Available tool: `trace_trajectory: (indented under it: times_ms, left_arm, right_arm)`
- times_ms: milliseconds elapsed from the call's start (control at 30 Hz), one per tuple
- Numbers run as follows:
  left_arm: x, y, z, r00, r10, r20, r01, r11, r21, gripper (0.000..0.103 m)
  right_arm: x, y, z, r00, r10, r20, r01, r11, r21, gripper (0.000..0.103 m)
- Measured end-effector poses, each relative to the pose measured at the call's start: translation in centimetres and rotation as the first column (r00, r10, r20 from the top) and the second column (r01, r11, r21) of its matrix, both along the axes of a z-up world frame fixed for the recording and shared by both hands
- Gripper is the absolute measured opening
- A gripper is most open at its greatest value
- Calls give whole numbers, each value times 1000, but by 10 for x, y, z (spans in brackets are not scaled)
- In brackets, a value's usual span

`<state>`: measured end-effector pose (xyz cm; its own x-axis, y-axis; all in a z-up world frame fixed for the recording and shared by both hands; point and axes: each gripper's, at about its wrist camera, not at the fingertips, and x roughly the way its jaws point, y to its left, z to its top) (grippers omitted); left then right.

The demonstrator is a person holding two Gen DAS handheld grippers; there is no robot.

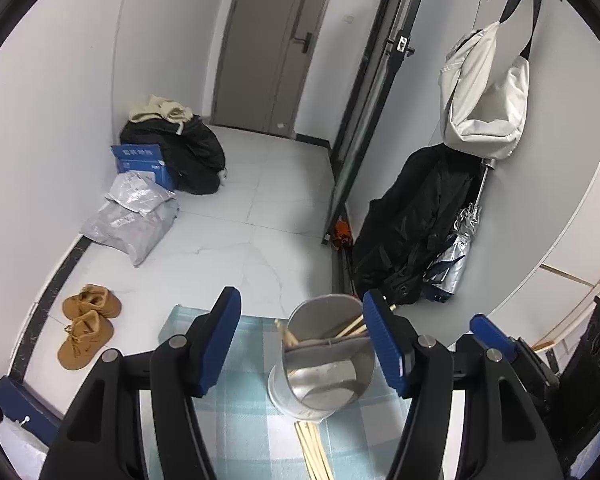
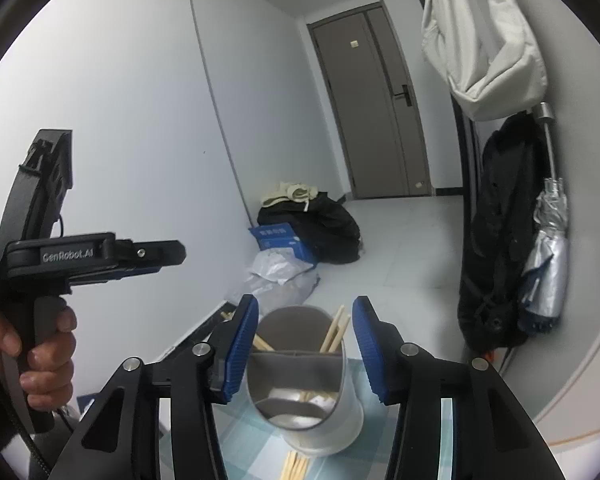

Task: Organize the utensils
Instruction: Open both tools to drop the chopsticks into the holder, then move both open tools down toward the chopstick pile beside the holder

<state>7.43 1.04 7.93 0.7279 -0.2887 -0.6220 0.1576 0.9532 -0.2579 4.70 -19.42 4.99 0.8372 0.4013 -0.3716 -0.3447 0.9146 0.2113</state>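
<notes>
A shiny metal utensil cup (image 1: 324,364) with an inner divider stands on a light checked cloth (image 1: 252,432). Wooden chopsticks (image 1: 350,328) stick up in its far compartment, also in the right wrist view (image 2: 334,334). More chopsticks (image 1: 314,452) lie on the cloth in front of the cup (image 2: 304,392), and show in the right wrist view (image 2: 294,466) too. My left gripper (image 1: 302,344) is open and empty, the cup between its fingers. My right gripper (image 2: 304,348) is open and empty just above the cup. The left gripper (image 2: 160,258) shows side-on, held by a hand.
The cloth-covered table ends just beyond the cup. On the floor below lie brown boots (image 1: 86,326), grey parcels (image 1: 134,220), a blue box (image 1: 142,162) and dark clothes. A black coat (image 1: 412,224), an umbrella (image 2: 548,256) and a white bag (image 1: 484,92) hang at the right wall.
</notes>
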Motion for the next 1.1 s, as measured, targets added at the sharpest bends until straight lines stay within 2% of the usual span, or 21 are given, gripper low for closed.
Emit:
trace_trajectory:
  times_ms: [167,300,633,767,833,1000,1100]
  left_arm:
    - [-25,1,3,998,42,44,-42,999,1,72]
    - [-42,-2,3,992,85,93,-87,996,20,86]
    - [-70,-2,-12,985,104,140,-110,993,33,92]
    - [-76,-9,-26,990,83,111,-93,992,87,92]
    - [-82,-8,-32,989,93,114,-103,991,85,92]
    - [-80,-1,-48,985,137,106,-144,988,54,97]
    - [-77,4,-63,978,163,134,-174,982,74,97]
  right_arm:
    - [-26,-5,7,999,-31,21,31,999,8,51]
    - [-46,-10,9,998,-56,36,55,998,25,64]
    - [-79,-12,-8,993,-108,44,108,994,-11,75]
    - [-86,-10,-17,988,-150,41,152,987,-60,82]
    - [-87,-9,-21,987,-157,36,159,984,-81,83]
    - [-83,-9,-37,989,-148,-18,145,983,-113,85]
    - [-77,-8,-50,988,-119,-93,109,988,-111,85]
